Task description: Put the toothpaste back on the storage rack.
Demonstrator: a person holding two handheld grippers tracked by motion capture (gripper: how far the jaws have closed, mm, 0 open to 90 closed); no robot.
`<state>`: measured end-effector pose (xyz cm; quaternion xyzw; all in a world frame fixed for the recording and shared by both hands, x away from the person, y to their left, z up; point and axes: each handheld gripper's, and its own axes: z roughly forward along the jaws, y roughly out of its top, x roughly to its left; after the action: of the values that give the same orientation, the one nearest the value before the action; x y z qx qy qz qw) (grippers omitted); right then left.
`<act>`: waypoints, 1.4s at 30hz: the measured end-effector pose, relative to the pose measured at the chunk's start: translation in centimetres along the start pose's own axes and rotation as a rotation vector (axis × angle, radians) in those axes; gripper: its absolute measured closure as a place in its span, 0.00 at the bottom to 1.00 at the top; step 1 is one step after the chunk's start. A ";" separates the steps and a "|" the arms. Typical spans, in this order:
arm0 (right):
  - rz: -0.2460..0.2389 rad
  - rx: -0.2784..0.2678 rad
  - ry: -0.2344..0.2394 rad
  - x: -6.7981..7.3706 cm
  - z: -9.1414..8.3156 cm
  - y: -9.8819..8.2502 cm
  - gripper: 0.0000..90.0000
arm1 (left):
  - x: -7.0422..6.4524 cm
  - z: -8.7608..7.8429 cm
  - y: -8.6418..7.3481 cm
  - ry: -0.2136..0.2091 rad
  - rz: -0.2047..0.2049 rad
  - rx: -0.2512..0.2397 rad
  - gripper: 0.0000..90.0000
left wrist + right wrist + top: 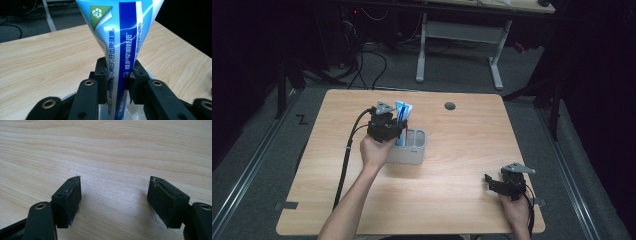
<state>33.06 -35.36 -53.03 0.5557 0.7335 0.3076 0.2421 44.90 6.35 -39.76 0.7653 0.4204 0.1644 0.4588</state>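
Toothpaste tube (120,50), soft, light and glossy enough to slip, stands upright over the grey organizer (412,152) left of the desk (462,165) centre, pinched across its narrow lower body by the left claw (119,83); I judge that firm waist a better hold than the flat crimped end. Farther right, the right claw (113,200) rests spread and empty on pale wood, with dark floor and another table's legs (497,65) beyond.
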 end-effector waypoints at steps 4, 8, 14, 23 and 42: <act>0.000 0.000 -0.001 0.0 0.0 0.0 0.31 | 0.2 0.1 -0.4 0.002 -0.008 0.006 0.81; 0.000 0.000 -0.001 0.0 0.0 0.0 0.31 | 0.1 0.3 -0.6 0.007 0.002 0.025 0.81; 0.000 0.000 -0.001 0.0 0.0 0.0 0.31 | -0.2 0.3 -0.7 0.012 0.015 0.031 0.81; 0.000 0.000 -0.001 0.0 0.0 0.0 0.31 | 0.1 0.3 -1.3 0.022 0.007 0.046 0.80; -0.001 0.000 -0.002 0.0 0.0 0.0 0.30 | 0.6 -0.6 -3.0 0.028 -0.021 0.036 0.80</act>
<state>33.06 -35.34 -53.03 0.5556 0.7337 0.3068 0.2428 43.43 7.85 -42.05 0.7665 0.4377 0.1629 0.4408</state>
